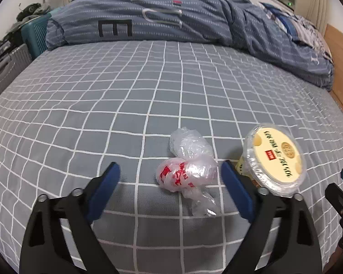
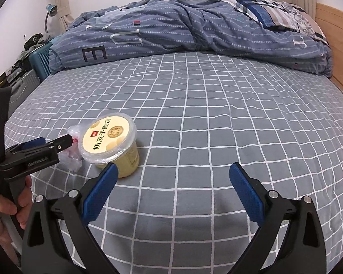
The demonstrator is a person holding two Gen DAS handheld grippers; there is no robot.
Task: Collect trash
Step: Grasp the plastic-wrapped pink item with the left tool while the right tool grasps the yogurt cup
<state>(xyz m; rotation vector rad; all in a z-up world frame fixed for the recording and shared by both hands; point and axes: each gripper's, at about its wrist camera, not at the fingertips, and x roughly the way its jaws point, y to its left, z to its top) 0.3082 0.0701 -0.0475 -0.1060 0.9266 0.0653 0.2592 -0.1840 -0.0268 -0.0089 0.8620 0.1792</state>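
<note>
While bag [image 1: 187, 171] shows fully left, cup [image 2: 113, 140] hides it right.

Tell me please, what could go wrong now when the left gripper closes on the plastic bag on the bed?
1. The crumpled plastic bag is thin and slippery; the open left gripper may catch only a loose fold and drop it.
2. The yogurt cup sits close beside the bag, behind one finger, so it may get knocked over.
3. The bed sheet is soft, so the fingers may pinch cloth too.
</note>
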